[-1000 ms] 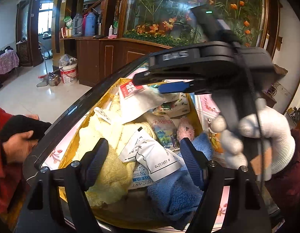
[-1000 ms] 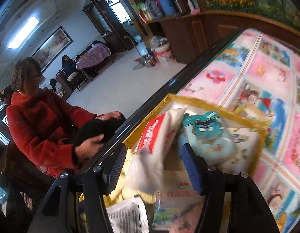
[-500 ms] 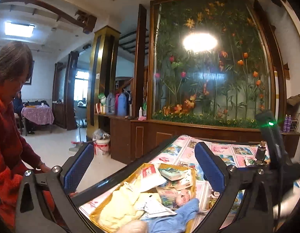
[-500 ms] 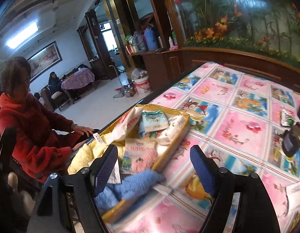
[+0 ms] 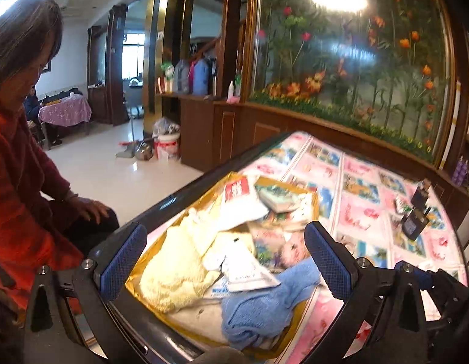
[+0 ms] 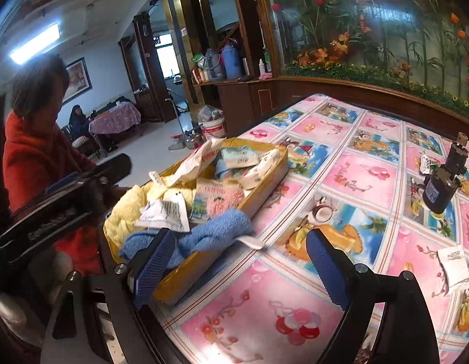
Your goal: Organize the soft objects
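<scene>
A shallow yellow box (image 5: 315,204) (image 6: 266,188) sits at the table's left edge, filled with soft things: a pale yellow fluffy cloth (image 5: 176,270) (image 6: 125,209), a blue towel (image 5: 261,306) (image 6: 216,230) draped over its near rim, a white bag with red print (image 5: 239,195), and several tissue and wipe packets (image 6: 216,201). My left gripper (image 5: 225,264) hovers above the box, open and holding nothing. My right gripper (image 6: 239,264) is open and empty over the tablecloth, its left fingertip by the towel. The left gripper's body (image 6: 64,209) shows at the left of the right wrist view.
The table (image 6: 340,163) wears a pink and blue pictured cloth. A dark bottle-like device (image 6: 440,182) (image 5: 415,221) and small white packets (image 6: 453,268) lie at the right. A person in a red coat (image 5: 18,188) (image 6: 34,157) sits beside the left edge. A flowered glass partition (image 5: 355,60) rises behind.
Both grippers have pulled up and back from inside the box, so the whole box and table now show. The left view dipped toward the box again. The seated person's hands went from the table edge to the lap.
</scene>
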